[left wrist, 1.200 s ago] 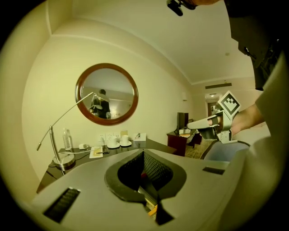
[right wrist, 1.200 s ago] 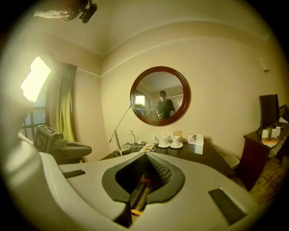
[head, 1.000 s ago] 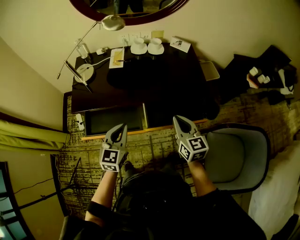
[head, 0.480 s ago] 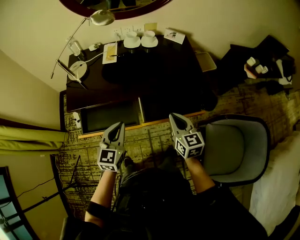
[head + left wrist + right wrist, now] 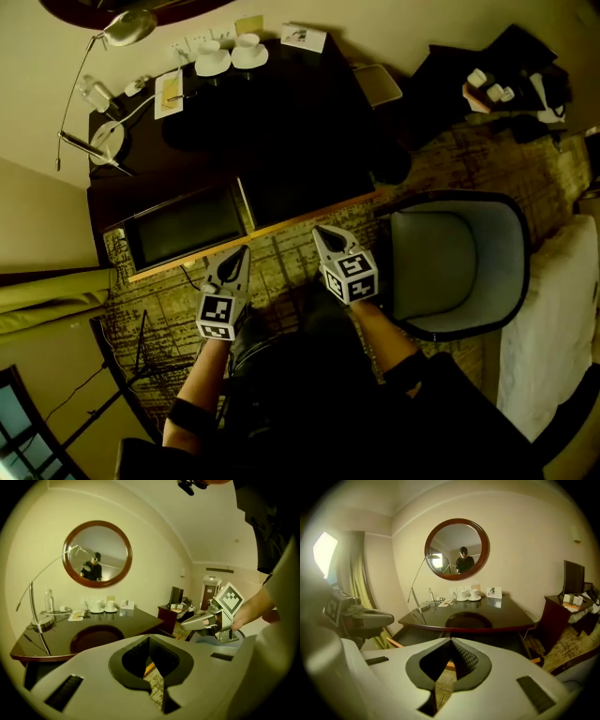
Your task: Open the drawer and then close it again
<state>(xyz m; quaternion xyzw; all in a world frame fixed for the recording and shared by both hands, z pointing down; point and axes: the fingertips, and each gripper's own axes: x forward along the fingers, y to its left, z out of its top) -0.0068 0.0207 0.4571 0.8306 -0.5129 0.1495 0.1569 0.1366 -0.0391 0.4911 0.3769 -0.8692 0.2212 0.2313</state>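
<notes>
The left hand-held gripper point(image 5: 238, 253) and right hand-held gripper point(image 5: 322, 232), both closed on nothing, hover just short of what seems the pulled-out drawer point(image 5: 183, 227), its front edge running crosswise ahead of them.

Left tool point(image 5: 238, 252), right tool point(image 5: 322, 231) side by side above carpet point(image 5: 281, 258), just short of desk drawer point(image 5: 183, 227)

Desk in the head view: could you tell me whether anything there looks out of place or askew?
Only the drawer stands out: it is pulled out from under the desk, its pale front edge over the carpet, with neither the left gripper nor the right gripper touching it. The cups and lamp on top look orderly.
</notes>
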